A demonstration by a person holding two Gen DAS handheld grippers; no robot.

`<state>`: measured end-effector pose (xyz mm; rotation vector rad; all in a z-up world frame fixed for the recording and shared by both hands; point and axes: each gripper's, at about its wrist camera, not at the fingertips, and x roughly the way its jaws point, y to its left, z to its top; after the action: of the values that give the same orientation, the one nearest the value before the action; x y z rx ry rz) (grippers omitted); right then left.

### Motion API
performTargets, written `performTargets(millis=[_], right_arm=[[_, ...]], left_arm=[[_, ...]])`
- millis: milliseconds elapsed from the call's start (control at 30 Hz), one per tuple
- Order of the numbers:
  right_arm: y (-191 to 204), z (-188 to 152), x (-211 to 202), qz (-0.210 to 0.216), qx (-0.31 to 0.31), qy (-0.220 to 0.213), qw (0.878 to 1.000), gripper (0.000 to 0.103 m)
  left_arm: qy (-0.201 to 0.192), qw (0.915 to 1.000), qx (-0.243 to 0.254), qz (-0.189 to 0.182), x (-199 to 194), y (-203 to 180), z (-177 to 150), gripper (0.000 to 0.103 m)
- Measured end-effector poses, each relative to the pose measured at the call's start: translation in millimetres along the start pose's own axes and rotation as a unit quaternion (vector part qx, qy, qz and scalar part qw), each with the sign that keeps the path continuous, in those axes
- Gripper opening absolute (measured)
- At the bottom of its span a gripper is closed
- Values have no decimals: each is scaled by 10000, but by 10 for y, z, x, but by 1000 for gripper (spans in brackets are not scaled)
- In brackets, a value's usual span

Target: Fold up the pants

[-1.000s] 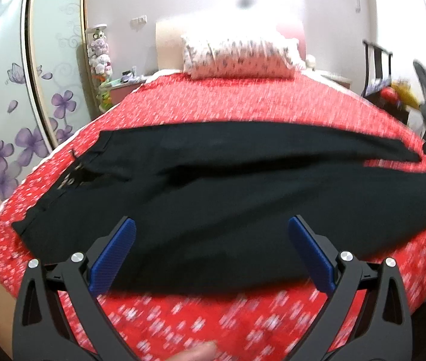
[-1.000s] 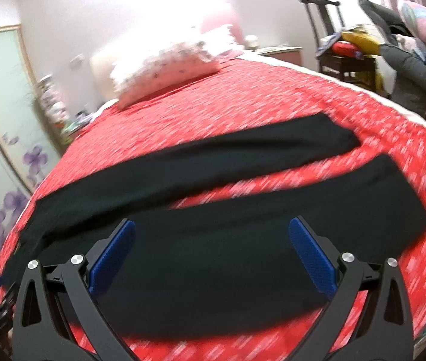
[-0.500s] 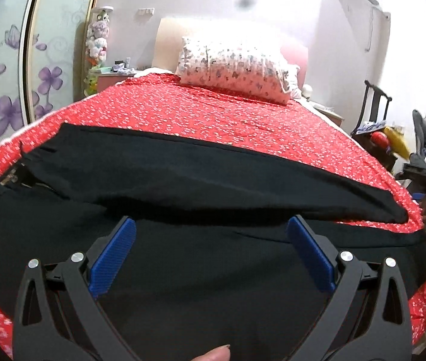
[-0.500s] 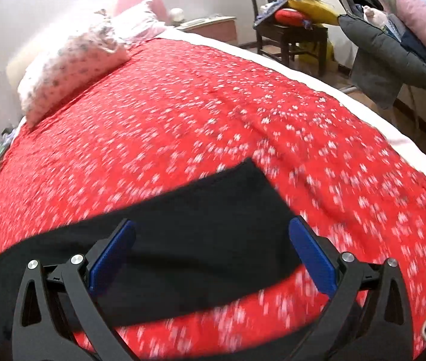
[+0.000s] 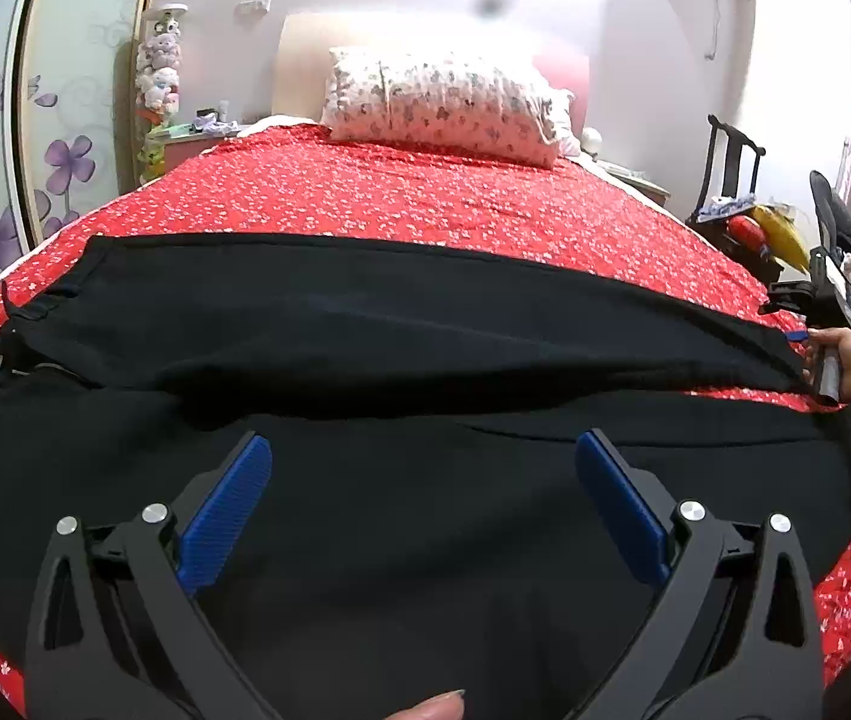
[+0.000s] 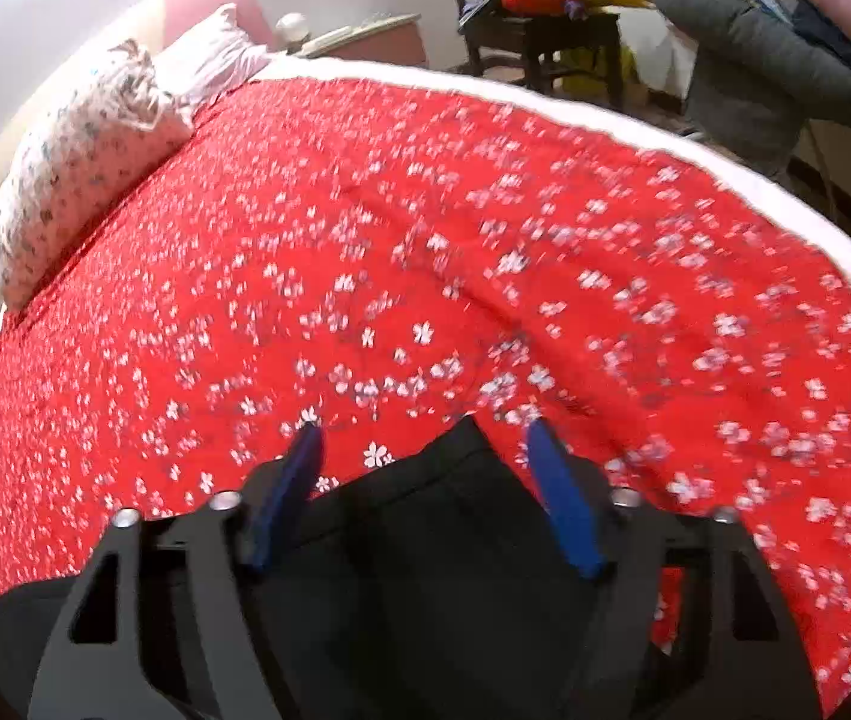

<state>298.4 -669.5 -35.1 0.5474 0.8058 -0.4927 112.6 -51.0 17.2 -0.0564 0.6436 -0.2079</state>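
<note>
The bed (image 5: 425, 198) carries a red cover strewn with small white flowers, with a floral pillow (image 5: 443, 99) against the headboard. Across it, side to side, lie the pants (image 5: 365, 324): black, plain, matte, spread nearly flat with the two legs running out to the right and the waist at the left, where a belt loop and a metal fastening show. The far leg lies smooth with a straight upper edge; its near edge overlaps the near leg in a soft dark fold. A narrow strip of red shows between the legs near their ends. The near leg fills the foreground in the left wrist view.

The left gripper (image 5: 422, 501) hovers over the near leg, its blue pads wide apart and nothing between them.

The right gripper (image 6: 425, 468), held by a hand (image 5: 845, 357) in a fleecy sleeve, is at the end of the far leg. Its jaws are closing, with the hem corner of the leg between the pads but not yet pinched.
</note>
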Motion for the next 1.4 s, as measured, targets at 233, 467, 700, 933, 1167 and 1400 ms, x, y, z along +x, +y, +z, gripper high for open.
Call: performTargets(millis=[233,467,700,933,1167,1400], right_arm=[[21,-80,4,-294,-393,-184,9986,26],[23,-168,-386,11,-677,-605,9959,18],[-94,-380,-1114,873,-377,-1092,9895,16],[-377,-951,-2037,1709,-152,-1475,9741,16],[-621,-1978,-2410,1606,-123,-1196,9797,16],[-627,-2303,-2287,890,131,-250,9956,39]], left_arm=[[213,9997,-126,-19,84,61,-21,101],[181,9995,-242,-55,62,133,-28,101],[165,9988,-426,-184,9,202,-30,101],[-212,9983,-498,-235,-195,247,23,101],[-476,9949,-792,-406,-411,412,35,101],[-369,9864,-1544,-426,-448,771,-25,101]])
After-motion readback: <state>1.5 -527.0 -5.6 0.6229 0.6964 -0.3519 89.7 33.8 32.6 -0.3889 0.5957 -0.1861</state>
